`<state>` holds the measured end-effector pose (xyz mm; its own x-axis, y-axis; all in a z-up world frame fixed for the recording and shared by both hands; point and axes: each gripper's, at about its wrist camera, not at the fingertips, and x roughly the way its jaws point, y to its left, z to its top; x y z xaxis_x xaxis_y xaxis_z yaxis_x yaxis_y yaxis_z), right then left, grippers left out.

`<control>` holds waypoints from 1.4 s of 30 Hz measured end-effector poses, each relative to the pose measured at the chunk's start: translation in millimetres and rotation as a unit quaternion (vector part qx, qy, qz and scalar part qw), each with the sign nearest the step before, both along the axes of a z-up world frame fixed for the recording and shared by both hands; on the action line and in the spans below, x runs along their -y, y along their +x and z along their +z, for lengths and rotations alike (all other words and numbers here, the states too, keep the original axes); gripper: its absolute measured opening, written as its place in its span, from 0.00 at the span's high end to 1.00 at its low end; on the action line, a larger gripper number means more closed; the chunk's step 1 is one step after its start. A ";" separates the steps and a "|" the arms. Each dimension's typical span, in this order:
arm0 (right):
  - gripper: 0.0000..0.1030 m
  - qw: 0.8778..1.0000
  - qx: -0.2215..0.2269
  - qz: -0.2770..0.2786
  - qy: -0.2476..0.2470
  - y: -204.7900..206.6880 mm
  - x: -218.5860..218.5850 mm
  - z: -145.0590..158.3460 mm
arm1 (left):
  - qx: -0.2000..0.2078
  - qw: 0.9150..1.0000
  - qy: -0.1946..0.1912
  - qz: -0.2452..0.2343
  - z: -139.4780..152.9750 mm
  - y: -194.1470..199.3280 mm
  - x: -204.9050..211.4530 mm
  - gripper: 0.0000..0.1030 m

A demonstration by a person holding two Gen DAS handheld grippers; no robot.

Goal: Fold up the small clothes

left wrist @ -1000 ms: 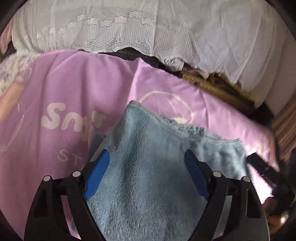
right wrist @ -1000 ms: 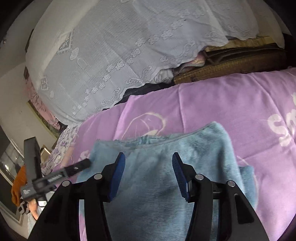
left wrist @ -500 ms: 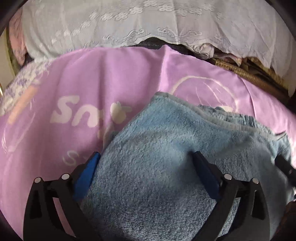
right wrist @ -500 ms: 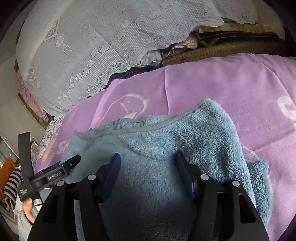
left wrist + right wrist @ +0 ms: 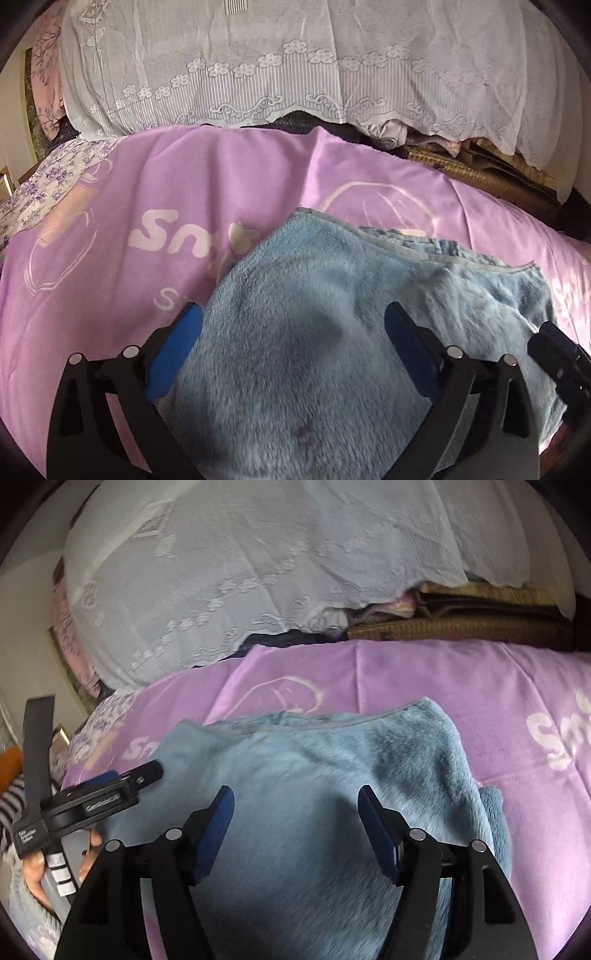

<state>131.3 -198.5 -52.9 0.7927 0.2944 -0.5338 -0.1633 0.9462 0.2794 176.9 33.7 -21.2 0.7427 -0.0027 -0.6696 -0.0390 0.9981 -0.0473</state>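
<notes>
A: Status of the fluffy light-blue fleece garment (image 5: pixel 314 332)?

B: It is laid on the printed lilac blanket (image 5: pixel 110 295), apparently part-folded. The left gripper (image 5: pixel 293 328) and right gripper (image 5: pixel 295 808) are spread wide above it, nothing held.

A: Recommendation?

B: The grey-trimmed hem (image 5: pixel 369 236) should be pinched squarely. Bare blanket is available beyond; the white lace cover (image 5: pixel 295 74) borders the far edge.

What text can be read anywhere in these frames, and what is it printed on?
"Sn...": large white letters on the purple blanket, the rest covered by the blue fleece garment.
"S": smaller white letter below it, the rest hidden.
"Sm...": white letters on the blanket at the right wrist view's right edge, cut off.
White print on the left tool body: too small to read.
</notes>
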 end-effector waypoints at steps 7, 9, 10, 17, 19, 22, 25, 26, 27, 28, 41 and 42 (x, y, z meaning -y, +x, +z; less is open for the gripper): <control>0.13 0.997 -0.031 0.017 -0.069 -27.4 -24.7 -21.1 | -0.021 0.998 0.052 -0.011 -23.5 -32.5 10.8 0.05; 0.10 0.997 -0.037 0.023 -0.068 -24.7 -24.5 -21.2 | -0.018 0.997 0.072 -0.007 -33.1 -37.6 13.2 0.04; 0.09 0.997 -0.037 0.025 -0.062 -24.2 -22.9 -21.3 | -0.016 0.997 0.072 -0.007 -31.8 -38.4 12.6 0.04; 0.03 0.997 -0.038 0.036 -0.060 -25.2 -25.3 -25.2 | -0.016 0.998 0.059 -0.008 -33.9 -39.4 8.5 0.04; 0.03 0.997 -0.037 0.038 -0.055 -26.1 -23.9 -25.5 | -0.016 0.998 0.058 -0.008 -34.1 -39.2 8.5 0.04; 0.03 0.997 -0.038 0.041 -0.053 -27.2 -23.8 -25.3 | -0.017 0.998 0.056 -0.010 -34.7 -38.8 7.8 0.04; 0.03 0.997 -0.039 0.041 -0.053 -27.4 -23.8 -25.2 | -0.017 0.998 0.054 -0.009 -34.9 -39.0 8.0 0.04; 0.03 0.997 -0.038 0.041 -0.053 -27.9 -23.8 -25.4 | -0.017 0.998 0.054 -0.009 -34.5 -39.1 7.8 0.04; 0.03 0.997 -0.037 0.041 -0.051 -28.7 -22.5 -24.6 | -0.016 0.998 0.053 -0.008 -33.7 -39.0 8.9 0.04; 0.03 0.998 -0.034 0.039 -0.048 -29.7 -20.9 -22.7 | -0.013 0.999 0.052 -0.008 -31.7 -39.4 8.6 0.04; 0.03 0.994 -0.082 -0.073 -0.028 37.5 29.1 -34.0 | -0.079 0.997 -0.010 0.024 -49.6 35.1 -33.6 0.04; 0.03 0.994 -0.073 -0.071 -0.030 35.4 28.5 -32.5 | -0.084 0.995 -0.038 0.027 -52.3 36.7 -39.4 0.04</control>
